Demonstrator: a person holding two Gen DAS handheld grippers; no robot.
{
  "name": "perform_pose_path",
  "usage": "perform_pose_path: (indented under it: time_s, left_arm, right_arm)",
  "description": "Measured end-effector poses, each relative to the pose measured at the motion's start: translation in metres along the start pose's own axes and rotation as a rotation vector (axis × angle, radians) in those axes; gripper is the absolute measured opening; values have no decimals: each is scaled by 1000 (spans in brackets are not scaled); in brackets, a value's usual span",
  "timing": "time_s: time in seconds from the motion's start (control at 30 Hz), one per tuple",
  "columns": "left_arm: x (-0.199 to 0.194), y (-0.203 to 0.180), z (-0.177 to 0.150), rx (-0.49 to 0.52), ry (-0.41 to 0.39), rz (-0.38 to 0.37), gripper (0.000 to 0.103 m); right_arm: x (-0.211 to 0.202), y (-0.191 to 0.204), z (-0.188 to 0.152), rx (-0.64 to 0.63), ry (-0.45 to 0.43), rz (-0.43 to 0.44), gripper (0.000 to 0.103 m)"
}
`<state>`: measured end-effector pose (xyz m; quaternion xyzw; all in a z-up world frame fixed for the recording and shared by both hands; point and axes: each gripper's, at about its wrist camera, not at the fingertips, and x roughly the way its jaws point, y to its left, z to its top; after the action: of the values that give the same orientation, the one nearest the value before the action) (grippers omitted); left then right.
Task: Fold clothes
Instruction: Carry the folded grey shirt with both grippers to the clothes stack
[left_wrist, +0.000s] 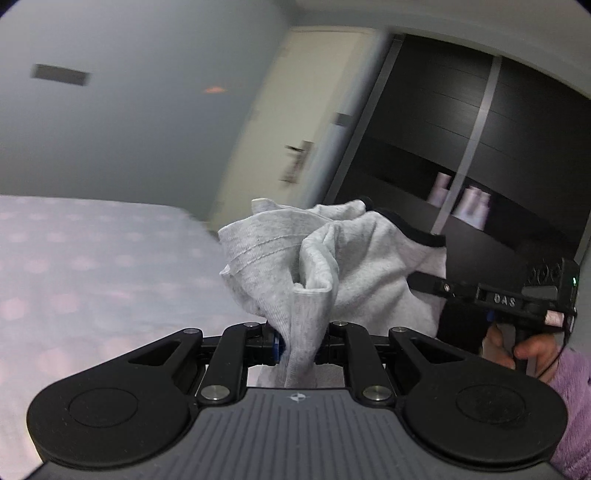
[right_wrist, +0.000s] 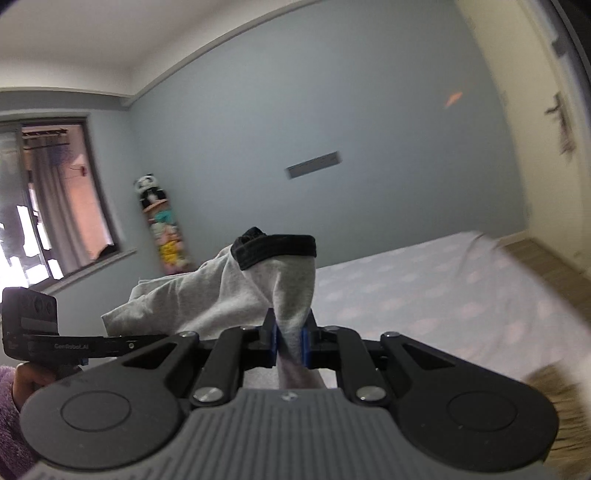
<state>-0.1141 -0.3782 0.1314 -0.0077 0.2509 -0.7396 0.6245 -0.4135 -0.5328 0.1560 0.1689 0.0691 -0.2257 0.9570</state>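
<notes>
Above bed (left_wrist: 92, 266): L gripper (left_wrist: 297, 341), R gripper (right_wrist: 290, 341) each pinching grey garment (left_wrist: 332, 266); lower part hidden.

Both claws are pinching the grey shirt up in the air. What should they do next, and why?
Probably pull the two claws gently apart, then lower the grey shirt flat onto the bed. The left claw and the right claw each pinch a bunched bit of it, and the cloth between them hangs crumpled, above the bed. A fold likely needs it spread out first.
</notes>
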Motion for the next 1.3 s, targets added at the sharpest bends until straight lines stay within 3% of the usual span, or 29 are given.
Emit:
perform_pose_path:
  time_s: [0.23, 0.43, 0.7, 0.93, 1.07, 1.3]
  left_arm:
    - [58, -79, -17, 22, 87, -181, 12]
    - [120, -91, -54, 4, 201, -249, 12]
    - [199, -65, -85, 2, 321, -124, 12]
    - [220, -40, -82, -36, 369, -73, 12]
    - [236, -17, -92, -101, 415, -62, 12]
    - [268, 27, -115, -249, 506, -59, 12]
  right_arm:
    - [-94, -46, 32, -45, 70, -144, 14]
    - [-126, -93, 32, -49, 202, -257, 14]
    - [-48, -154, -6, -1, 368, -319, 14]
    - [15, -193, -10, 15, 392, -303, 13]
    - [55, -216, -21, 29, 444, -320, 6]
    - [106, -257, -61, 115, 531, -347, 5]
